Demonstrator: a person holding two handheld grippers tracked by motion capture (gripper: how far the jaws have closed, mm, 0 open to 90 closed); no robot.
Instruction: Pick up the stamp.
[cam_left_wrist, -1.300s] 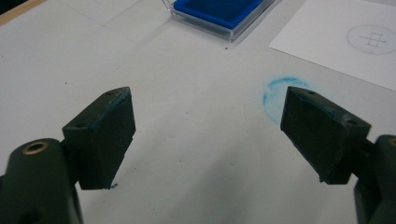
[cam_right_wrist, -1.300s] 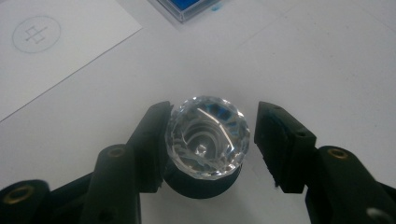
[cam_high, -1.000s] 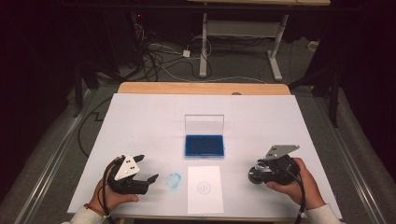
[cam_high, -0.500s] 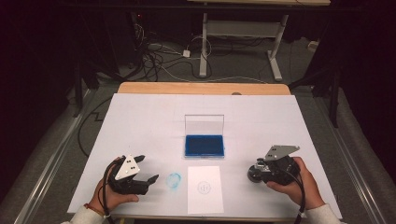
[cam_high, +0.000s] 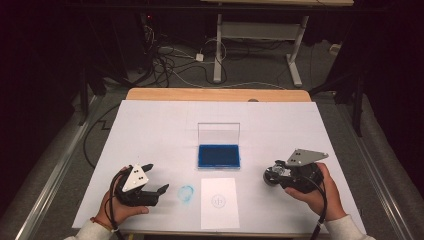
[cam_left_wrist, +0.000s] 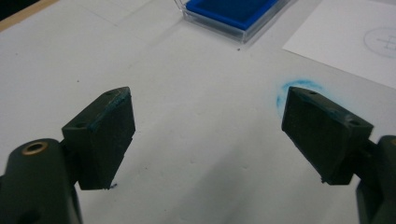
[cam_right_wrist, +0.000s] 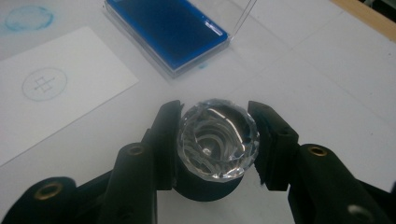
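Between right tongs sits a clamped faceted stamp, underside hidden; left tongs apart.

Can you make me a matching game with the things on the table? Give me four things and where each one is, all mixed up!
Things:
1. stamp
2. ink pad
3. white card
4. blue ring smudge

Places:
A. between the left tongs and the card
B. held in the right tongs
C. middle of the table, lid open
D. near edge, printed circle on it

Pairs: 1-B, 2-C, 3-D, 4-A
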